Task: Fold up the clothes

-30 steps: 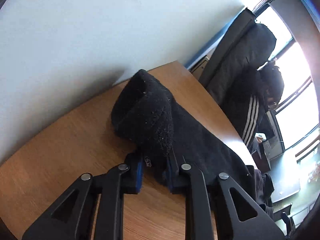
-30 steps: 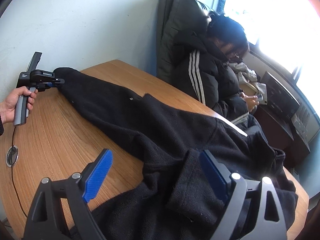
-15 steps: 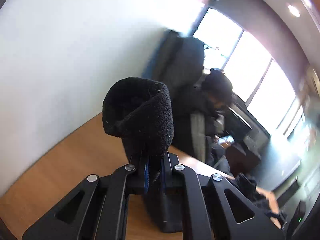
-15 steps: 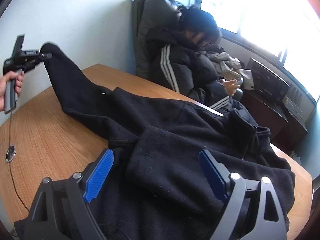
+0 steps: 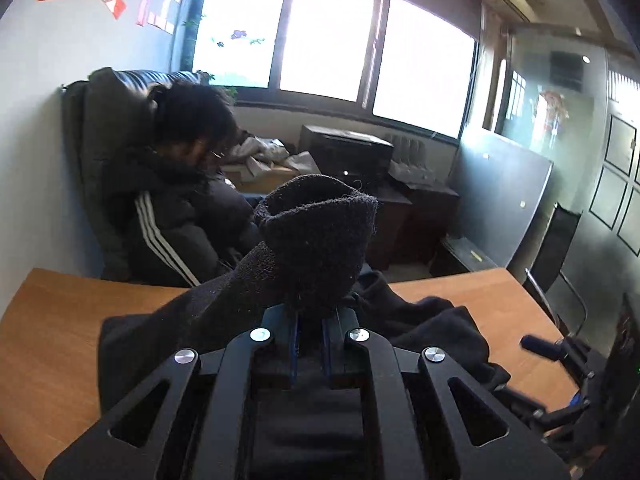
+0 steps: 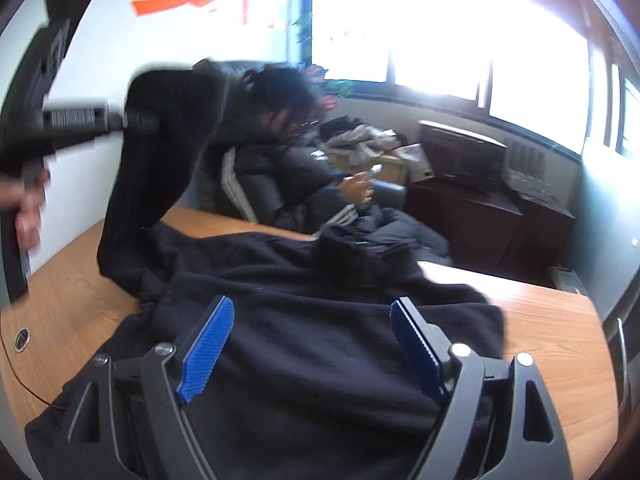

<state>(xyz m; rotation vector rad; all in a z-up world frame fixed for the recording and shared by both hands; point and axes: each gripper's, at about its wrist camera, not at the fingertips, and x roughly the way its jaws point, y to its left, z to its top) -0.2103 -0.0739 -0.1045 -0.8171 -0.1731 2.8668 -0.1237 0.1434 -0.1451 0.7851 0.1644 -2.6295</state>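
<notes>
Left gripper (image 5: 310,338): pressed together on the sleeve cuff (image 5: 320,236), raised above the worktop (image 6: 552,336). Sleeve long axis: steeply down from cuff to the black fleece garment (image 6: 320,344) spread on the worktop. Right gripper (image 6: 310,344): spread wide, empty, low over the garment body, farther from the cuff.

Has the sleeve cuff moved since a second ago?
Yes. The left gripper, shut on the sleeve cuff, has lifted it off the wooden table to above the seated person's shoulder.
</notes>
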